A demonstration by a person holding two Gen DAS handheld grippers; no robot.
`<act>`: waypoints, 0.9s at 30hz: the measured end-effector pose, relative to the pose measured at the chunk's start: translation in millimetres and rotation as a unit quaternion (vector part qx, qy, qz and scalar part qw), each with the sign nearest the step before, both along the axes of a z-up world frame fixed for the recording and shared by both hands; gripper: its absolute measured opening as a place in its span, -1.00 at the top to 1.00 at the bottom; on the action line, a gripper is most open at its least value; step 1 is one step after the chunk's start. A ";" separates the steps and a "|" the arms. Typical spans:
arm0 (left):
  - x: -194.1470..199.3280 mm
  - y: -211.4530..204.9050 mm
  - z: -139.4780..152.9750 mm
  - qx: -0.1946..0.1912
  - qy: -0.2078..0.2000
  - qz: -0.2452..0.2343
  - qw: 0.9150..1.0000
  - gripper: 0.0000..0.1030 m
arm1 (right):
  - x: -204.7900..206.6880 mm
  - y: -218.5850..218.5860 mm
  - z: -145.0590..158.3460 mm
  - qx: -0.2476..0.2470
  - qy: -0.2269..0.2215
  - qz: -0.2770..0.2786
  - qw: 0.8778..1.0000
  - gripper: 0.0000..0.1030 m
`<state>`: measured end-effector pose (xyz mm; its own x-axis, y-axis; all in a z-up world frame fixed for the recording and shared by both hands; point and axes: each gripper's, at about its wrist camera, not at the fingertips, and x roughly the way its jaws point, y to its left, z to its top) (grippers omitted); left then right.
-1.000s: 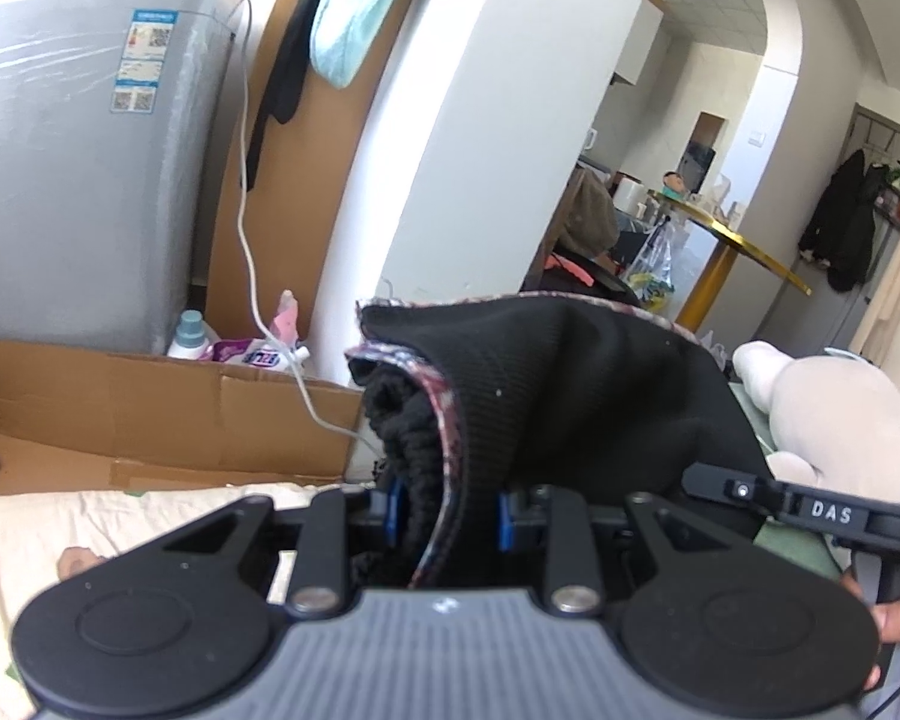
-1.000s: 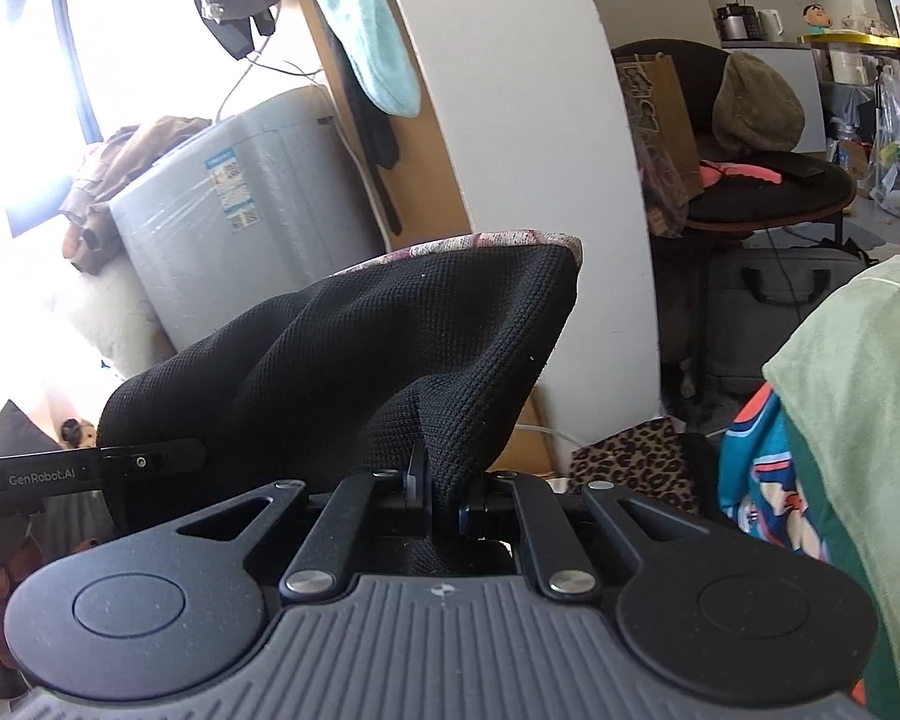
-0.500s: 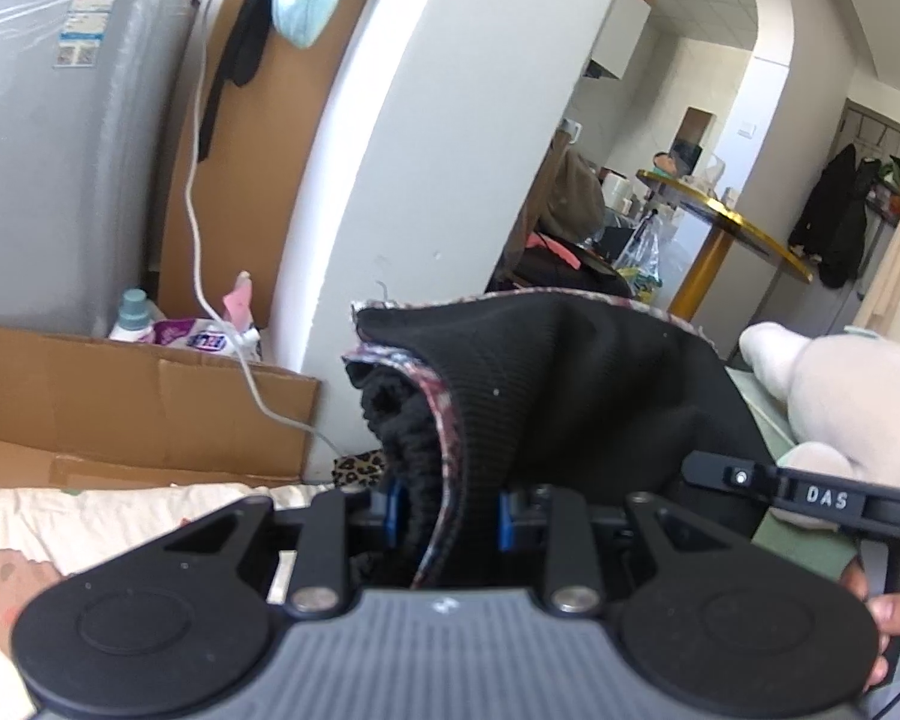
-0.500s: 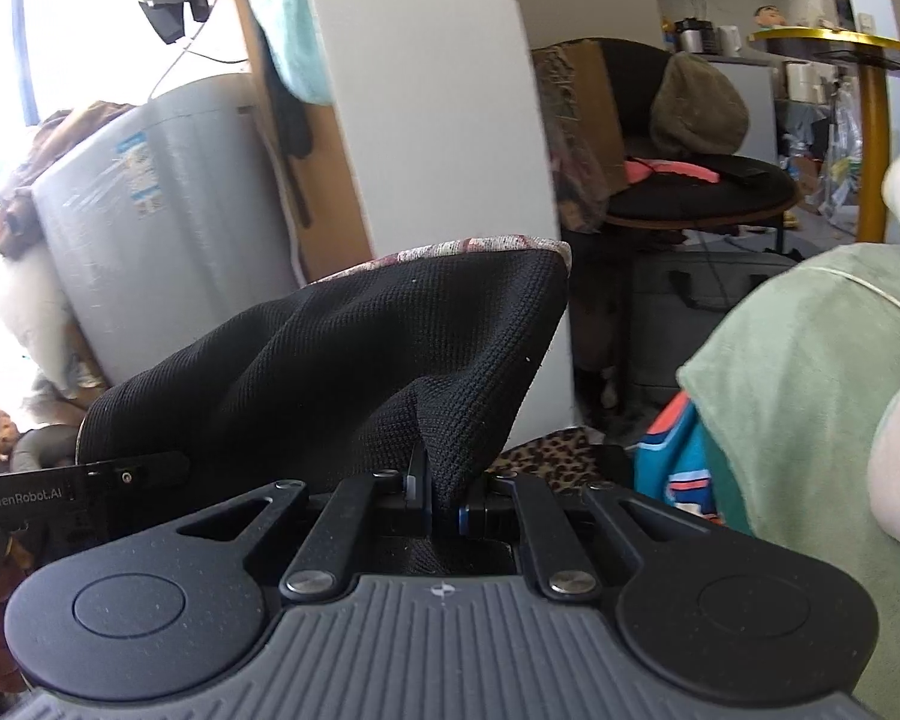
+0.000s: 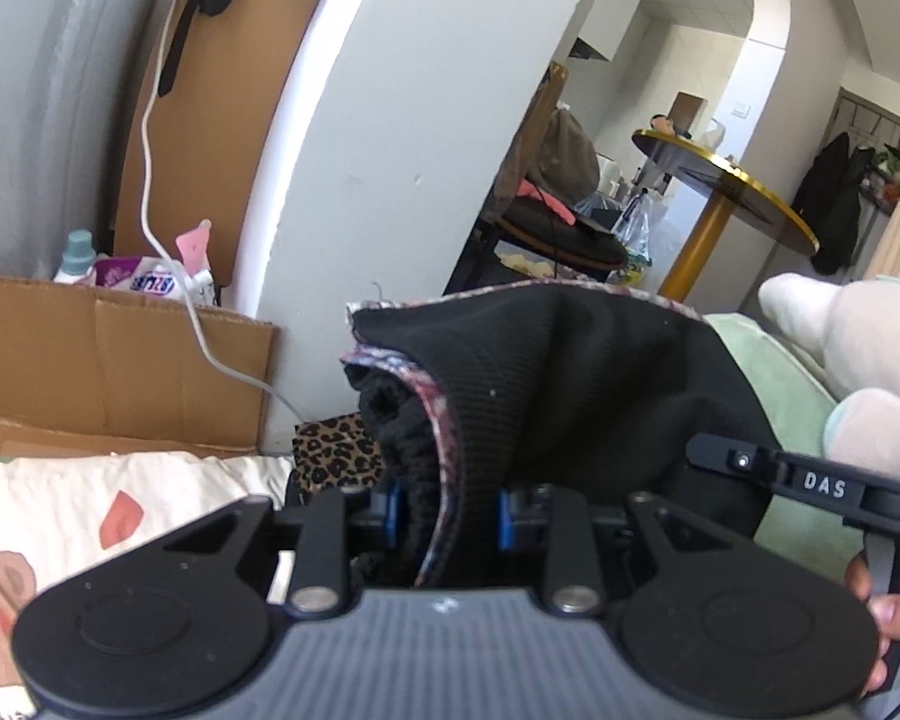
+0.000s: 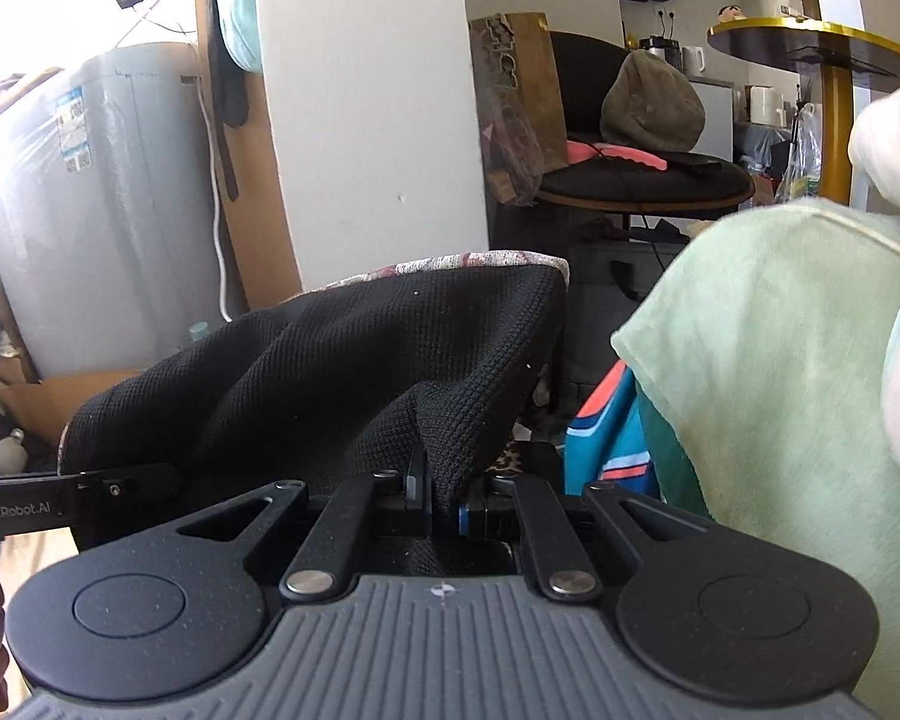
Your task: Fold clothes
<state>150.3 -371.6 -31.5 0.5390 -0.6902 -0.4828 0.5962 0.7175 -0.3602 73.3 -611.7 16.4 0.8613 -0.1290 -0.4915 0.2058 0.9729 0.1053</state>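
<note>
White pillar [image 5: 354, 138] and cardboard [image 5: 108, 354] behind.
Left gripper [image 5: 447, 519] and right gripper [image 6: 444, 501] each clamp the black garment [image 5: 570, 390], stretched between them.

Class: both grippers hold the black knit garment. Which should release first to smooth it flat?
Probably the right gripper: it pinches only a thin fold of the black knit garment, while the left gripper clamps a thicker bunch that anchors it.

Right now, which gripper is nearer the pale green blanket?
Right. The right gripper sits just beside the pale green blanket, which fills the view beside it. The left gripper has the black garment between it and the blanket.
</note>
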 end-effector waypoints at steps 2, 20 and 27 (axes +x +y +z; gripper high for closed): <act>-0.7 -5.0 -9.0 0.002 -0.005 0.001 1.000 0.41 | 2.0 -2.2 -10.0 -0.003 0.000 -0.003 1.000 0.88; 4.8 -14.9 -100.6 0.006 0.017 -0.020 1.000 0.41 | 15.0 -12.0 -109.2 -0.035 0.012 0.017 0.999 0.88; 26.3 -18.7 -141.3 0.002 0.028 -0.015 0.999 0.41 | 45.1 -16.9 -135.8 -0.061 0.010 0.037 0.997 0.88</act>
